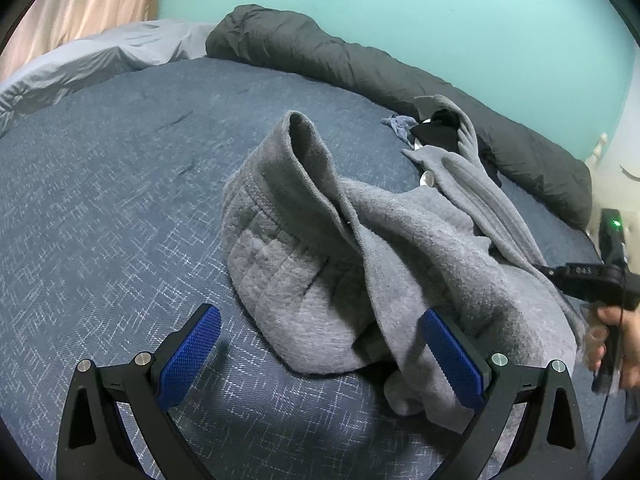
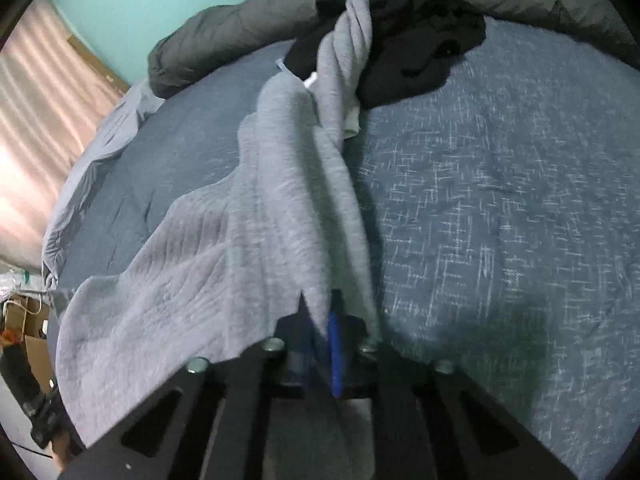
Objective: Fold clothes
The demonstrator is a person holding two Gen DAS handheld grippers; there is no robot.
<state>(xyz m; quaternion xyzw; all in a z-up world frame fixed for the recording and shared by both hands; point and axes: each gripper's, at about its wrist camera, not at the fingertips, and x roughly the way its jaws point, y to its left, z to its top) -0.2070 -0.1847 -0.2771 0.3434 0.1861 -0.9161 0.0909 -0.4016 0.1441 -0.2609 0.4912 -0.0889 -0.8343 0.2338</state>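
Observation:
A grey fleece garment (image 1: 360,248) lies crumpled on the blue bed cover (image 1: 120,200), one tube-like end standing up. My left gripper (image 1: 320,344) is open, its blue pads (image 1: 188,356) on either side of the garment's near hem, not gripping it. My right gripper (image 2: 324,320) is shut on the grey garment (image 2: 256,208), which stretches from its jaws back toward a pile of black clothes (image 2: 416,52). The right gripper also shows at the right edge of the left wrist view (image 1: 600,276), held by a hand.
A dark grey duvet (image 1: 360,64) is rolled along the turquoise wall (image 1: 440,8) at the bed's far edge. A light grey sheet (image 1: 80,68) bunches at the far left. Black clothes and small items (image 1: 432,132) lie behind the garment. Cardboard boxes (image 2: 28,320) stand beside the bed.

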